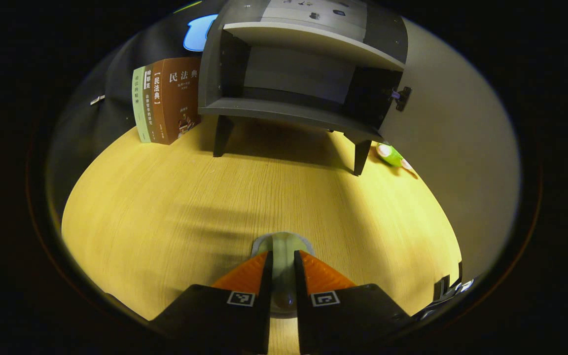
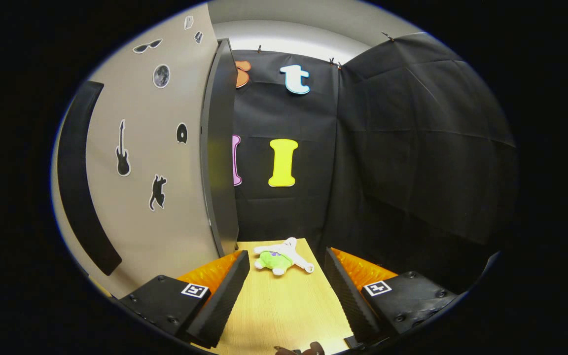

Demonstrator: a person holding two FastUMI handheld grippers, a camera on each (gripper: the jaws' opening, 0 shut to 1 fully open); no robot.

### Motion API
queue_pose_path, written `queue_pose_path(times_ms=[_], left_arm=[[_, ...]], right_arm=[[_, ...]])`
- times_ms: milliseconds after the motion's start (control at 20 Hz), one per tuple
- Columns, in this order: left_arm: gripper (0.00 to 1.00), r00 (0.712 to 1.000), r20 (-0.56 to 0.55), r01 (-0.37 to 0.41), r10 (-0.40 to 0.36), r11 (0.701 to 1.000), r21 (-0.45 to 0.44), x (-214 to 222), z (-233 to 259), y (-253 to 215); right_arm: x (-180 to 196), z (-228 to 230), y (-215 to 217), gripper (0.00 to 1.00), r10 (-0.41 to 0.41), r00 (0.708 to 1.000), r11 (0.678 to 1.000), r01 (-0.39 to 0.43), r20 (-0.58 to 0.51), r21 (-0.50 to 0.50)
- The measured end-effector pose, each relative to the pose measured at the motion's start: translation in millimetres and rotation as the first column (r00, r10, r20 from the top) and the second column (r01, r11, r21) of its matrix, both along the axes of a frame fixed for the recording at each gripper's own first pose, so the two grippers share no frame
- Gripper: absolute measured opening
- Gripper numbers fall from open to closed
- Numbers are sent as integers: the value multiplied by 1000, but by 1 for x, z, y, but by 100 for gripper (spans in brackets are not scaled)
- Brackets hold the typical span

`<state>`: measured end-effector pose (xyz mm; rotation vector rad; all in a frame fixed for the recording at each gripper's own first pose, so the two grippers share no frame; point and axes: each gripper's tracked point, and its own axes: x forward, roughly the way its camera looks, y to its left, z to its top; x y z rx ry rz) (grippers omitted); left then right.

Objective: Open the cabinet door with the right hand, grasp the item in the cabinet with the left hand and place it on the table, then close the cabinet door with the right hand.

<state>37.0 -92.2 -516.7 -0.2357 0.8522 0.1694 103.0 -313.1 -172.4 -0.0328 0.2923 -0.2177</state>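
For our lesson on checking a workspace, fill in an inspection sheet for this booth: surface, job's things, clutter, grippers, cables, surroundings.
Surface: wooden table, light grain.
Job's things: cabinet open, nothing on its shelf; cabinet door swung wide; pale round item resting on the table.
Clutter: books standing left of the cabinet; plush toy lying by the door.
Grippers: left gripper, jaws closed on the pale round item; right gripper, jaws apart, beside the door's edge.
Cables: nothing seen.
Surroundings: black cloth wall.

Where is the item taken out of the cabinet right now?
In the left gripper view, the pale round item sits between the left gripper jaws, low over the wooden table, in front of the open cabinet.
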Motion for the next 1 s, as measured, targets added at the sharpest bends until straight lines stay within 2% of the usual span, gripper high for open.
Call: queue_pose_path(times_ms=[100,150,200,300,500,550,600,650,750,1000], left_arm=[[28,1000,-9,-2,2,1000,0,-1,1,-1],[33,1000,-12,-4,4,1000,11,-1,2,-1],[37,1000,-18,0,1,1000,13,-1,1,0],[54,1000,-10,5,-5,1000,11,-2,5,-4],[57,999,32,34,-36,998,46,0,29,-4],[66,998,51,42,-45,997,58,2,39,-5],[68,995,79,51,-56,996,68,5,53,-5],[85,992,112,50,-60,995,90,10,67,-1],[97,980,187,33,-61,988,153,23,106,14],[95,925,373,1,-75,981,196,61,210,31]], right_arm=[[-2,0,0,98,0,1000,1000,0,0,7],[-3,0,-1,98,0,1000,1000,0,-2,8],[-3,0,-1,98,0,1000,1000,0,-1,8],[-5,1,0,98,3,1000,1000,-3,1,8],[-10,6,3,98,21,1000,999,-22,15,32],[-13,8,6,98,32,999,998,-33,20,48],[-15,10,9,98,44,999,997,-46,25,63],[-20,12,10,98,50,998,996,-52,29,72],[-30,18,7,98,48,998,995,-51,38,81],[-49,46,16,98,65,993,989,-77,99,127]])
